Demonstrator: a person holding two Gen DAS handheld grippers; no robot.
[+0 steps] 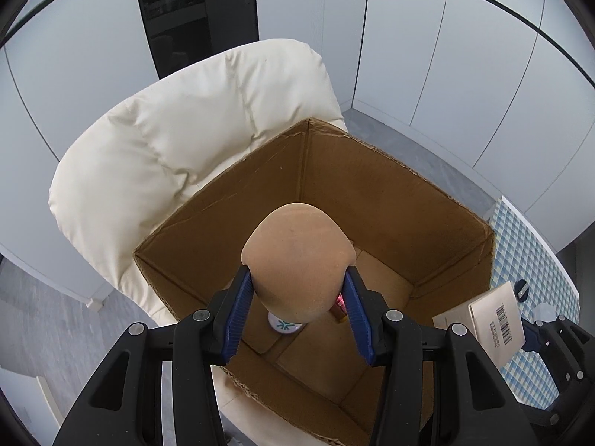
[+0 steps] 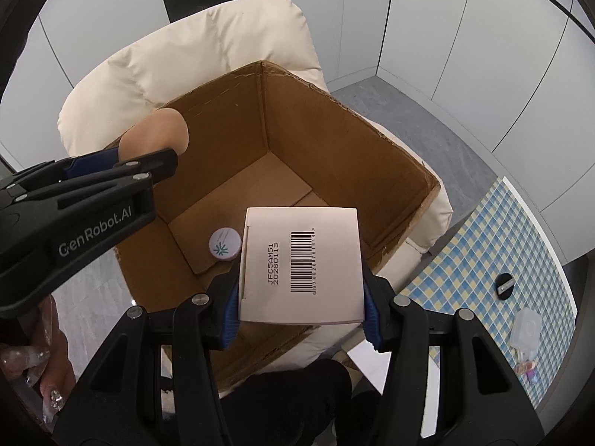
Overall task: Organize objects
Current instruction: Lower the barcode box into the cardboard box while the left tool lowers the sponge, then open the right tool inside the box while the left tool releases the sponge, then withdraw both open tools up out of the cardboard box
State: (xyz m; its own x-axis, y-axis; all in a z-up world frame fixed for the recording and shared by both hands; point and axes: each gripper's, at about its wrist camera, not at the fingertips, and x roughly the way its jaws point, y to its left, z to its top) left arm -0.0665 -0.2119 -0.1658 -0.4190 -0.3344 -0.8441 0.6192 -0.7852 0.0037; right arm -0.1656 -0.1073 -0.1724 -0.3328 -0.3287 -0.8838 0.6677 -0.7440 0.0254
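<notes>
My left gripper (image 1: 297, 275) is shut on a tan egg-shaped sponge (image 1: 297, 245), holding it over the open cardboard box (image 1: 409, 171). On the box floor lie a round white jar (image 1: 284, 325) with a teal mark and a small red item (image 1: 339, 306), partly hidden by the sponge. My right gripper (image 2: 301, 286) is shut on a flat white carton (image 2: 301, 264) with a barcode, held above the near side of the cardboard box (image 2: 334, 141). The jar (image 2: 224, 244) shows beside the carton. In the right wrist view the left gripper (image 2: 148, 154) and sponge (image 2: 160, 130) hang over the box's left wall.
The box rests on a cream padded chair (image 2: 167, 55). To the right stands a table with a blue-yellow checked cloth (image 2: 483, 252), bearing a black round item (image 2: 505, 285) and a clear plastic case (image 2: 526, 330). A hand with decorated nails (image 2: 37, 371) is at lower left. White cabinet doors stand behind.
</notes>
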